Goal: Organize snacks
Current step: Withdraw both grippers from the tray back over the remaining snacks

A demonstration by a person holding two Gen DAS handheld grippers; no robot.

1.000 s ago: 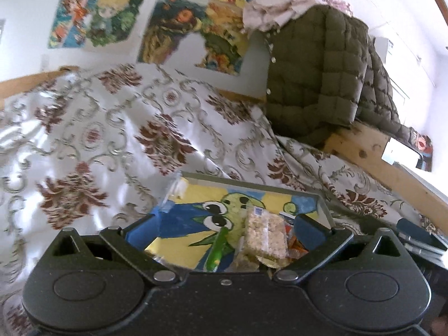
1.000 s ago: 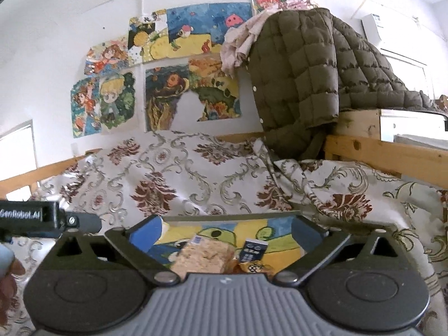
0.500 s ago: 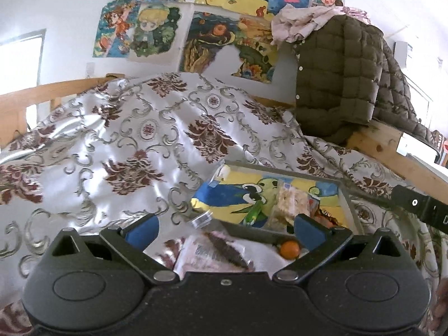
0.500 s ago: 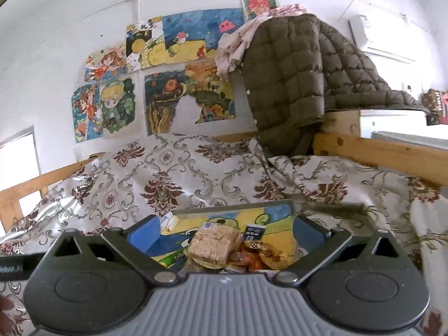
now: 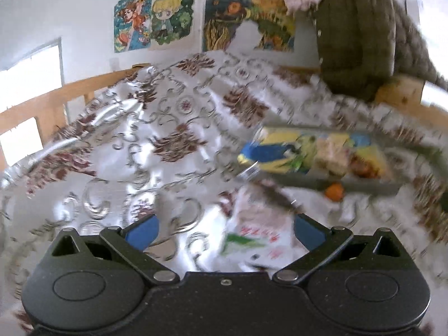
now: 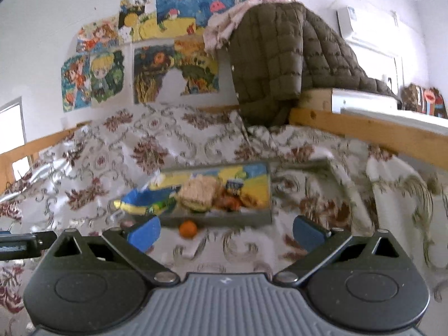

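A: Left wrist view first: what sits where, going left to right?

B: Bare quilt [image 5: 156, 128] on the left, then the left gripper [image 5: 225, 231] with its jaws spread wide and nothing between them. A white packet [image 5: 260, 238] lies on the quilt just inside the right-hand finger, loose. Further right is the tray [image 5: 316, 155] with snacks piled in it, and an orange [image 5: 334, 191] lying just outside its near wall.

A: Why the wide jaws?

B: My guess is that they are set to close on the packet, which is still outside the tray.

A: And the right wrist view?

B: The orange [image 6: 188, 229] is left of centre, against the tray [image 6: 218, 218]. The right gripper [image 6: 226, 231] is likewise spread and empty, probably lined up for that orange.
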